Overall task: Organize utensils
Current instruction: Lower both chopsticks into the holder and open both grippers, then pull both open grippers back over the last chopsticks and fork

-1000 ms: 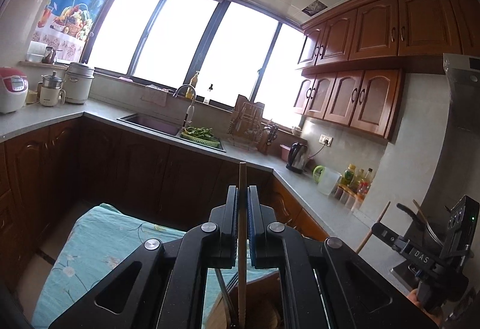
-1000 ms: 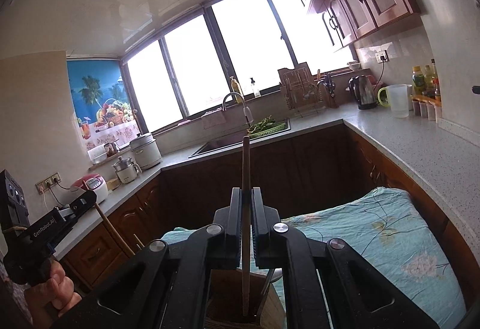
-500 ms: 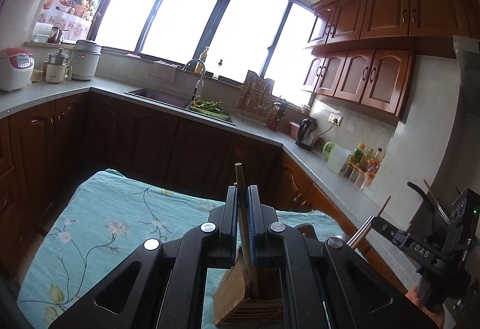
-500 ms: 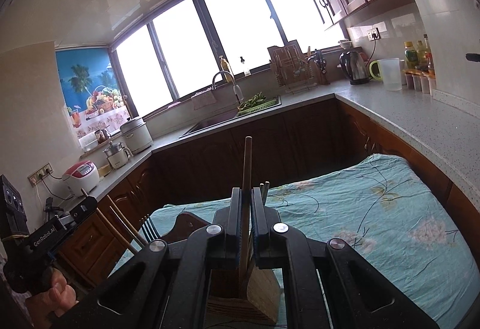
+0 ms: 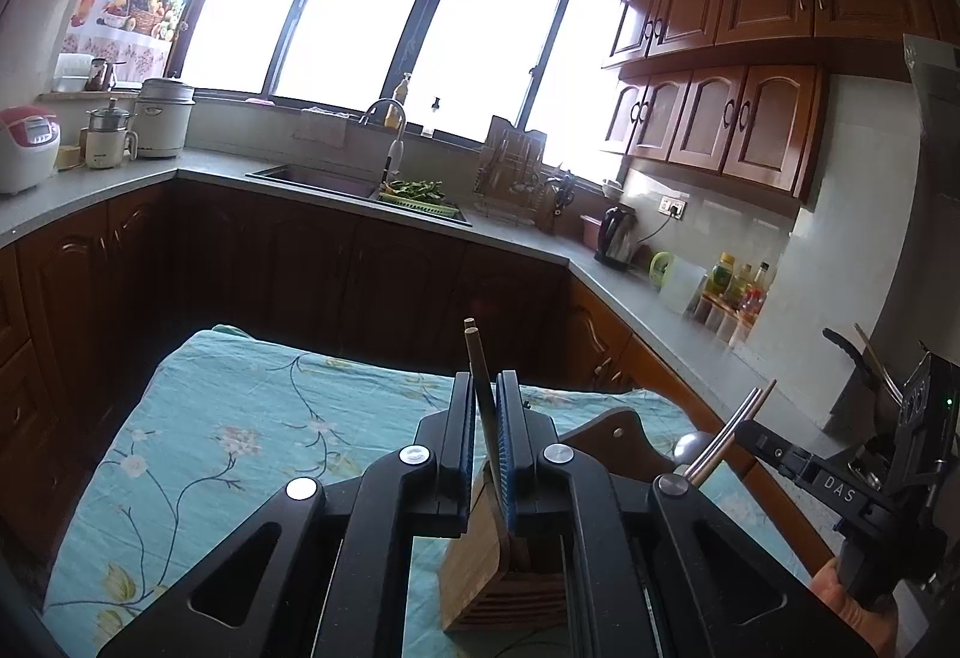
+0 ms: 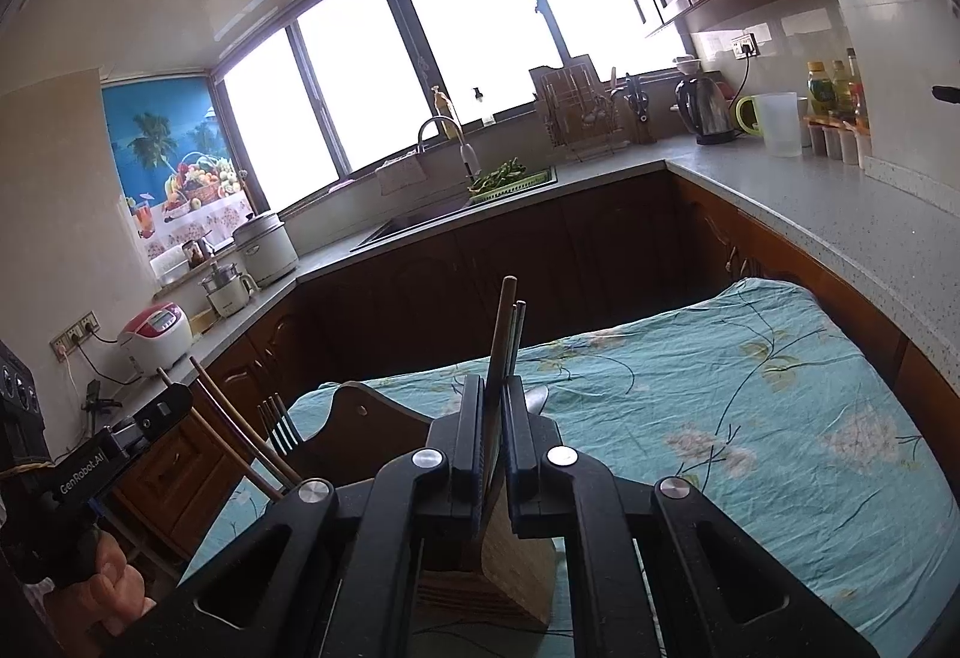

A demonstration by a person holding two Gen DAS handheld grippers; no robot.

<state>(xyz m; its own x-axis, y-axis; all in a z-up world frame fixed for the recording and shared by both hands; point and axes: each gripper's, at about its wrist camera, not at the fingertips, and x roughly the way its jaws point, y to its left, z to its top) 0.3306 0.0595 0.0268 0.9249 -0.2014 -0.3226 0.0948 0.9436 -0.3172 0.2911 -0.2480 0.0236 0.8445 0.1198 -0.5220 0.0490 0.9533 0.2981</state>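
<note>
My left fingers (image 5: 487, 421) pinch wooden chopsticks (image 5: 476, 358); my right fingers (image 6: 493, 421) pinch a wooden chopstick (image 6: 503, 340). Both reach down into the wooden utensil holder (image 5: 480, 562) below them.

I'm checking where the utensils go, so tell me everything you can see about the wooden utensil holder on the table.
The wooden utensil holder is a light, bamboo-looking block with a slatted lower front and a darker wooden backboard with a hole behind it. It stands on the floral teal tablecloth, largely hidden behind both claws. Chopsticks and a fork stick up from it. How it is divided inside cannot be seen.
</note>
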